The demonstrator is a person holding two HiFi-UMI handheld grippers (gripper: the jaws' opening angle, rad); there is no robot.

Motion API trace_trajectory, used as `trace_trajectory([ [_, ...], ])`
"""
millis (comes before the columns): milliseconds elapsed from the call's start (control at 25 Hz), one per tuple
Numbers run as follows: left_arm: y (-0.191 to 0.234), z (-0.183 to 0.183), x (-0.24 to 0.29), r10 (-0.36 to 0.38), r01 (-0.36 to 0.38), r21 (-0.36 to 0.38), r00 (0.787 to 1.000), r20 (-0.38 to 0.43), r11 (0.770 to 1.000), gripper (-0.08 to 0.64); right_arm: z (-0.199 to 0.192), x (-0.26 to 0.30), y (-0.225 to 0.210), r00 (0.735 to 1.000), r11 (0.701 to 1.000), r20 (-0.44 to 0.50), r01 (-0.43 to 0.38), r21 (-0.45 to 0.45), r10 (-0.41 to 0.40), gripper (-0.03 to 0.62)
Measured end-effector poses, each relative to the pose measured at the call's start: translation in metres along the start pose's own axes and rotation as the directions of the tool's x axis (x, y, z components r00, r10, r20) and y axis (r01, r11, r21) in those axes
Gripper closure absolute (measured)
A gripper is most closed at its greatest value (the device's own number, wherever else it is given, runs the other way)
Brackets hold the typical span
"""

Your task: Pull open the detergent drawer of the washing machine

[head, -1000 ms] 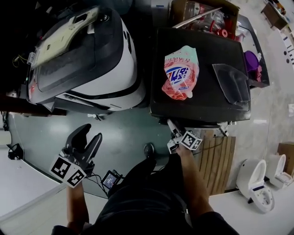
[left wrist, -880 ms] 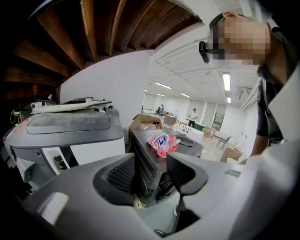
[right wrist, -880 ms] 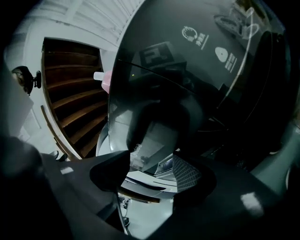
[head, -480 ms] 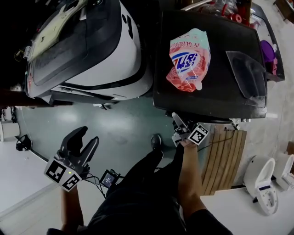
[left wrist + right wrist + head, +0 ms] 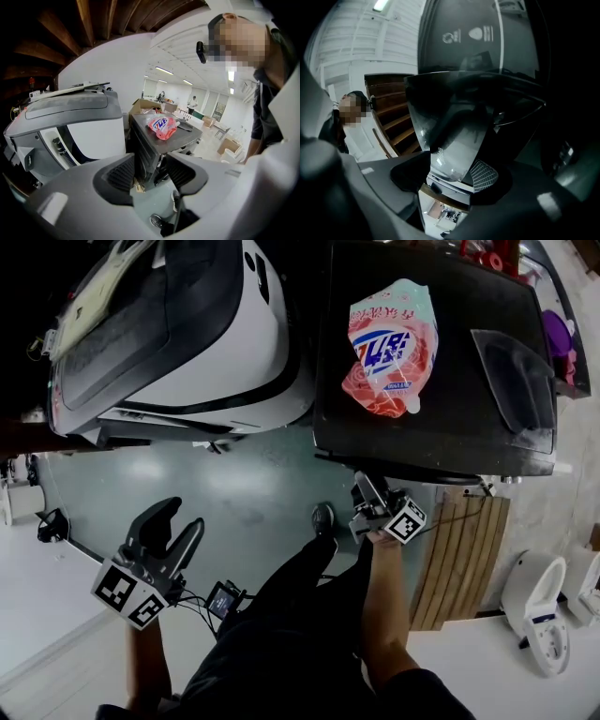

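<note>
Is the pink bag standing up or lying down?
Lying down: the pink bag lies flat, printed side up, on top of the black machine.

A pouch lies on the washer. The right gripper is at its front edge; the left gripper hangs over the floor.

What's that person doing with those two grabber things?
A person holds a hand-held gripper in each hand at the black washing machine. The right hand-held gripper is at its front edge, jaws open either side of what looks like the drawer front. The left hand-held gripper hangs open and empty above the floor. A pink detergent pouch lies on top.
</note>
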State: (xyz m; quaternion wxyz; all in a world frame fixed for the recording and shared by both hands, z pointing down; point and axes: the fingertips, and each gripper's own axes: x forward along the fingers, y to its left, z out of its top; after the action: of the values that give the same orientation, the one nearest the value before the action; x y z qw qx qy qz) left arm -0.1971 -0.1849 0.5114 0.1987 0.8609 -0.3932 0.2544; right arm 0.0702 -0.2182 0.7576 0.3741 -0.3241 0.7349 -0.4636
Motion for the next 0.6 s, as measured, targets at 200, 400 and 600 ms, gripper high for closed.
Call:
trace_trajectory([
  [200,0.004,0.007,0.005,-0.01,0.01,-0.002,1.0,0.006,1.0,0.333,-0.03,-0.041,0.02,1.0,0.999,-0.024,0.012,0.034,-0.011,0.336],
  [400,-0.005,0.017,0.012,-0.041,0.041,0.023,0.999,0.018,0.999,0.334,-0.033,-0.045,0.023,0.999,0.998,-0.034,0.029,0.049,-0.027,0.336],
  [600,-0.006,0.021,0.013,-0.05,0.049,0.045,0.999,0.011,0.998,0.333,-0.05,-0.067,0.04,0.999,0.998,-0.048,0.013,0.053,-0.011,0.336],
])
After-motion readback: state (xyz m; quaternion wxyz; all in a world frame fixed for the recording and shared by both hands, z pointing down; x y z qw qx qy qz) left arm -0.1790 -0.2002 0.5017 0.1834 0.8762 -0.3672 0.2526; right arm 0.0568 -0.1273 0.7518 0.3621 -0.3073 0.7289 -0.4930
